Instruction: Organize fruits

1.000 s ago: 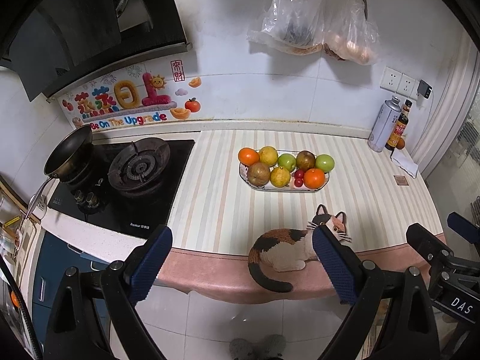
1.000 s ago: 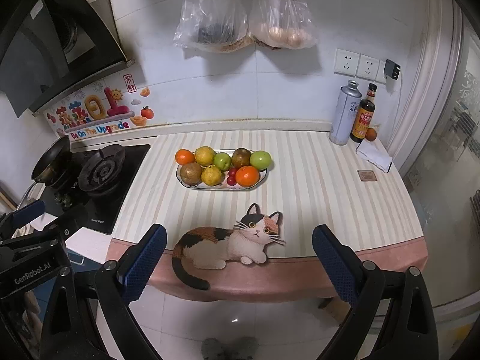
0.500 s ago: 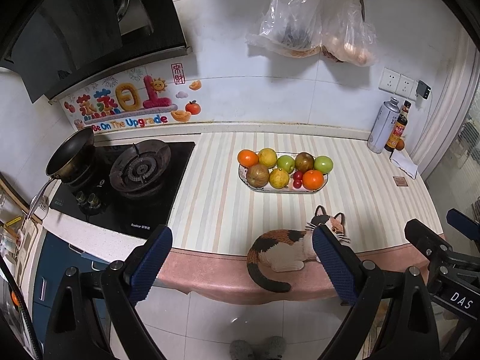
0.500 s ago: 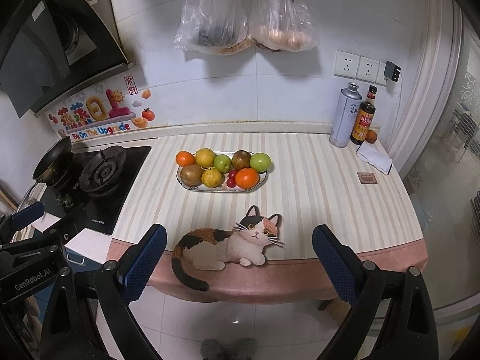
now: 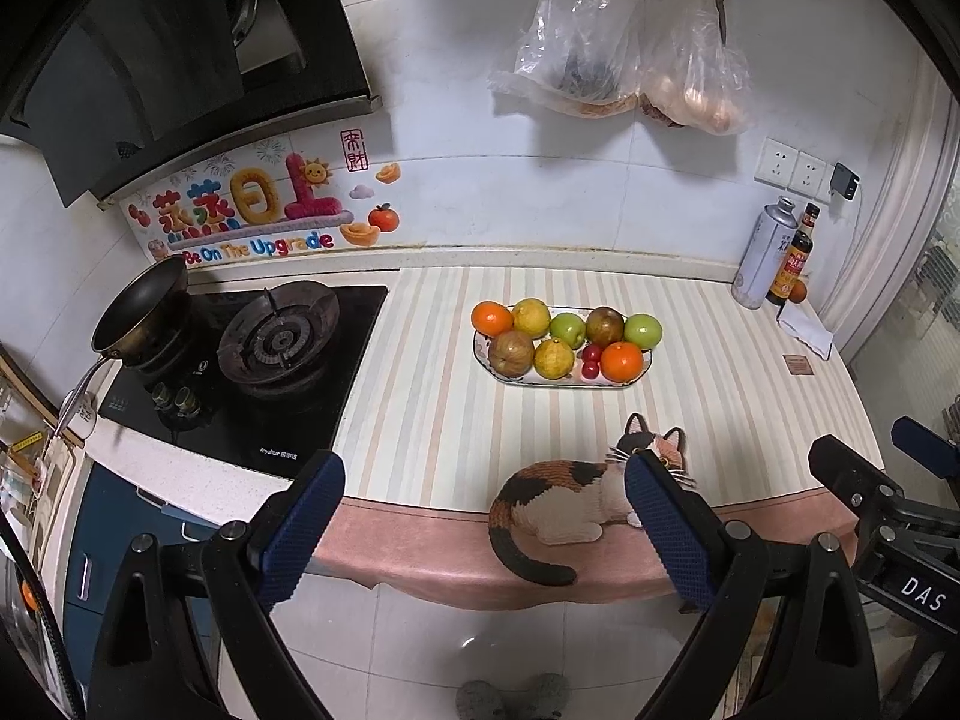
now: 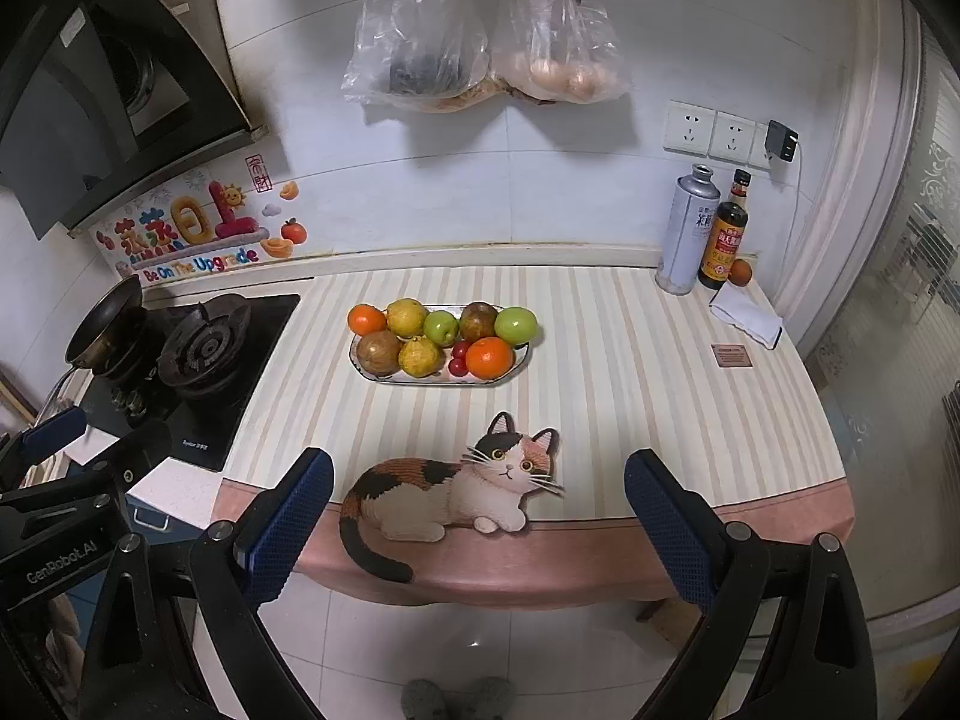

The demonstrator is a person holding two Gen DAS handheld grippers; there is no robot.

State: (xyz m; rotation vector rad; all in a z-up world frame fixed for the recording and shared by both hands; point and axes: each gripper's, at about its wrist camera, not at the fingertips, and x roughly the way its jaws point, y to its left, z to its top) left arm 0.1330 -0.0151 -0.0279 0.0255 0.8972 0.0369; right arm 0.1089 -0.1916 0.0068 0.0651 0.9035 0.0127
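An oval plate on the striped counter holds several fruits: oranges, green apples, yellow lemons, brown fruits and small red cherries. My left gripper hangs open, well in front of the counter edge, nothing between its fingers. My right gripper is open too, held back from the counter at about the same distance. Each gripper shows at the edge of the other's view.
A cat-shaped mat drapes over the counter's front edge. A gas stove with a pan lies left. A can, a sauce bottle and a cloth stand at the back right. Plastic bags hang on the wall.
Both views have drifted slightly back and up from the counter. The fruits and plate have not moved. Both grippers stay open.
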